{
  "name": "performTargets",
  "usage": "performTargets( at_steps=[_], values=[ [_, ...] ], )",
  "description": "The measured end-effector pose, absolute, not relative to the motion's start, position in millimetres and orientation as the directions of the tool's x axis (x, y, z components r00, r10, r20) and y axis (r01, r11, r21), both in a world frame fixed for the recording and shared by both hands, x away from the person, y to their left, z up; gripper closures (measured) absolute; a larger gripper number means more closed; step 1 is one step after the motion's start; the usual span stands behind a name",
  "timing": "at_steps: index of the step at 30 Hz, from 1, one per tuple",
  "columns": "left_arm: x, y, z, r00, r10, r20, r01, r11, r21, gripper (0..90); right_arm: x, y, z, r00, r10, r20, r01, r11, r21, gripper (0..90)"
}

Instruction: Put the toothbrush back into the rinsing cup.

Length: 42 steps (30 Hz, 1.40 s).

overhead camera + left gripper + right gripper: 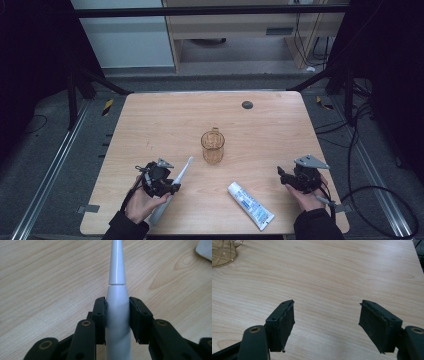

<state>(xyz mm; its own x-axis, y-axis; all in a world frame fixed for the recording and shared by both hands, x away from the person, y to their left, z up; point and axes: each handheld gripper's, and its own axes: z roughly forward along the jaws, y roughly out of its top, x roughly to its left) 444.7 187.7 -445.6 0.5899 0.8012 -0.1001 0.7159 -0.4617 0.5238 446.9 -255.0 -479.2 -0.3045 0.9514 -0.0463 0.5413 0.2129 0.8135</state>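
Observation:
A white electric toothbrush point(183, 171) lies at a slant at the table's front left, its head toward the mug. My left gripper point(172, 189) is shut on its thick handle. In the left gripper view both pads press the sides of the toothbrush point(117, 272), and its thin neck runs forward from my left gripper point(117, 312). An amber glass mug point(213, 146) stands upright mid-table. A white and blue toothpaste tube point(251, 205) lies flat near the front edge. My right gripper point(281, 177) rests open at the front right, with bare wood between the jaws of my right gripper point(327, 320).
The wooden table point(165, 120) has a small black round cap point(247, 104) near its far edge. The mug point(223, 252) shows at the upper left of the right gripper view. Black frame bars and cables surround the table.

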Motion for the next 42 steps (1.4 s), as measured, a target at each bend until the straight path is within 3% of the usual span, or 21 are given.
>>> performTargets(
  at_steps=[20, 34, 42],
  values=[
    [439, 204, -409, 0.569, 0.82, -0.066, 0.636, -0.387, 0.667, 66.9, 447, -256, -479, -0.301, 0.952, -0.047, 0.539, 0.21, 0.816, 28.1],
    [461, 215, -379, 0.491, 0.871, -0.008, 0.517, -0.284, 0.808, 66.9, 447, -254, -481, -0.297, 0.953, -0.061, 0.517, 0.214, 0.829, 26.7],
    [478, 216, -363, 0.455, 0.89, -0.032, 0.46, -0.205, 0.864, 66.9, 447, -254, -482, -0.298, 0.952, -0.067, 0.511, 0.219, 0.831, 25.1]
  ],
)
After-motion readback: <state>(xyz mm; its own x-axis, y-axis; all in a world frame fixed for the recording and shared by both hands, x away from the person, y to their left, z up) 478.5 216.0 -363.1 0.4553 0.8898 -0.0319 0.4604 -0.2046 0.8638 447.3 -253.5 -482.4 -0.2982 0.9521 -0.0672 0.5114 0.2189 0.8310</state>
